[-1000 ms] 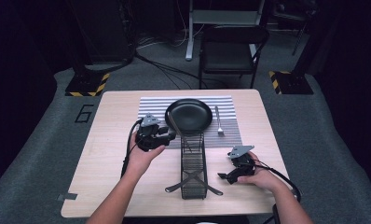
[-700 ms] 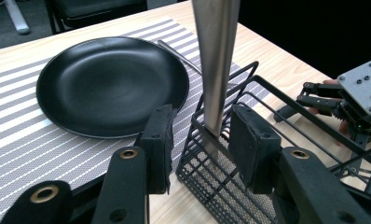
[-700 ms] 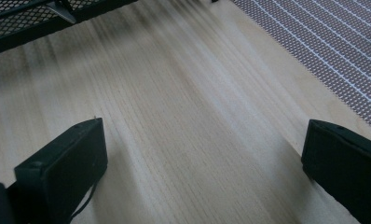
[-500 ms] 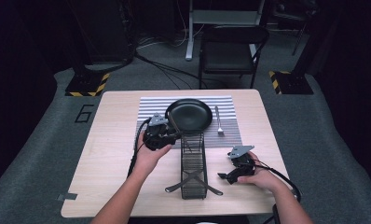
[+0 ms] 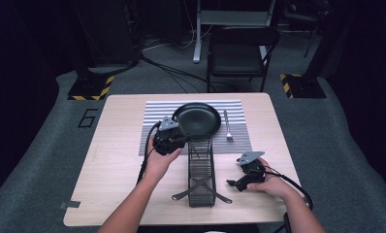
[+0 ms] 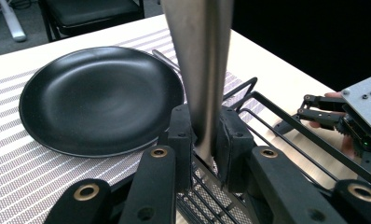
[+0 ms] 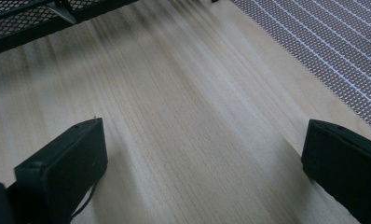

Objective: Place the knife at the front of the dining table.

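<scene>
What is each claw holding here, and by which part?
The left claw is shut on a flat metal utensil handle, gripped at its lower end above the wire rack. The right claw is open, holding nothing.

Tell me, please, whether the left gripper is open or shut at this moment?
Shut: the left gripper has just closed its pads on a metal utensil handle, which rises between them above the black wire rack.
</scene>
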Motion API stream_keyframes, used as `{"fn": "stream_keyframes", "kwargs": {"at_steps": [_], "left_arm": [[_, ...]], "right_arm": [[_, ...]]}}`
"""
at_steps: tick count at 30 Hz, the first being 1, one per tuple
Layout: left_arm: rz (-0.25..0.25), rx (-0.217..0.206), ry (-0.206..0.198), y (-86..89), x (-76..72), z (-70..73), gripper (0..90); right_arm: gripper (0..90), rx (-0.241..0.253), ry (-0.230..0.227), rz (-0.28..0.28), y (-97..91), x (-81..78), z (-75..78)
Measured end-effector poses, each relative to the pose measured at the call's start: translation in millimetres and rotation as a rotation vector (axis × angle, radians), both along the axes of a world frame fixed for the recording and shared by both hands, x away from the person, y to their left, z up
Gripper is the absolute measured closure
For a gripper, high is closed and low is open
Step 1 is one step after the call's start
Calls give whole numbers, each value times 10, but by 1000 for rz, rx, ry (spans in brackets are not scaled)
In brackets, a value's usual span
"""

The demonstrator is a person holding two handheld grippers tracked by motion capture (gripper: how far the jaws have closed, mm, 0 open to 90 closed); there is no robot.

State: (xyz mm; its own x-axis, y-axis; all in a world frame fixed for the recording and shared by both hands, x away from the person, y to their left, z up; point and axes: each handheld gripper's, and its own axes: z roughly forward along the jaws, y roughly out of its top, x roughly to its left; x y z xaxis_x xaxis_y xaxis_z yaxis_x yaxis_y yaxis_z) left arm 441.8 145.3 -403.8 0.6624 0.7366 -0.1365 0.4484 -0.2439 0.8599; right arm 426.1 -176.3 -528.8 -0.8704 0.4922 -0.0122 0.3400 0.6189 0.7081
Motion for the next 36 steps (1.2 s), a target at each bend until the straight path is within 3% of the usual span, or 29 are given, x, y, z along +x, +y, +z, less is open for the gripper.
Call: {"fn": "stream_keyframes", "kwargs": {"at_steps": [9,20,23,31,36], "left_arm": [[6,1,-12,-63,2,3,785],[-23,17,-24,-194,-14,-36,786],[-30,31,-48,-225,-16,-34,800],[-50,78,-41,-271,-19,37,808],[-49,73,-43,-258,-29,111,808]], "right_arm": [[0,1,0,-1,1,0,0],[0,0,0,0,0,0,0],[0,0,0,0,0,0,0],[0,0,0,0,0,0,0],[0,1,0,-3,1,-1,0]]}}
